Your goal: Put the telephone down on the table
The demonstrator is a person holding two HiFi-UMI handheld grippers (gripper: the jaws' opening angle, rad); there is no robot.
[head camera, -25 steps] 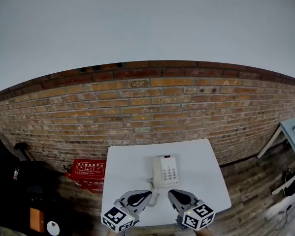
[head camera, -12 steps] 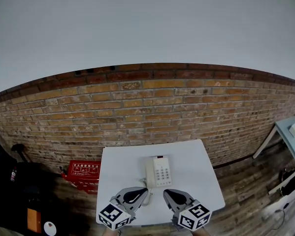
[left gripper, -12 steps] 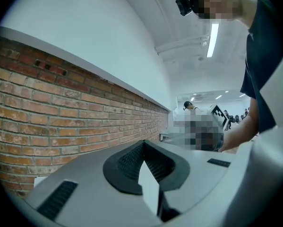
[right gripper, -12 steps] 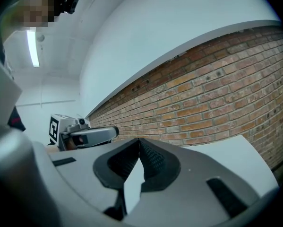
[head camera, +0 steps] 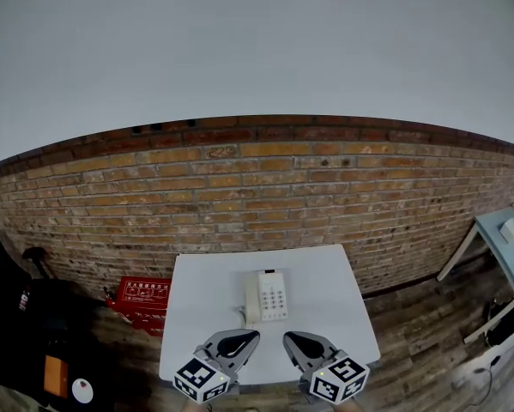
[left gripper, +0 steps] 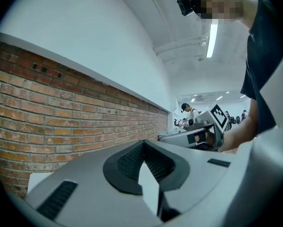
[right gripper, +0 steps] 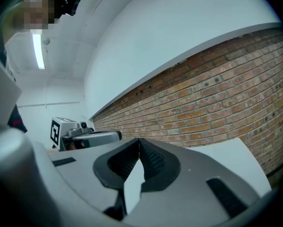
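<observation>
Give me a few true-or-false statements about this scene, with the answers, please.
1. The telephone sits on the white table. True.
2. The left gripper holds the telephone. False: its jaws are shut on nothing, short of the phone.
3. The right gripper has its jaws wide open. False: they are shut and empty.
4. A red box stands on the floor beside the table. True.

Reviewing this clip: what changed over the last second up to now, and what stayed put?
The left gripper and right gripper drew back from the telephone toward the person, to the near edge of the table, both shut and empty. Nothing was gripped or released. The telephone stays lying on the table.
</observation>
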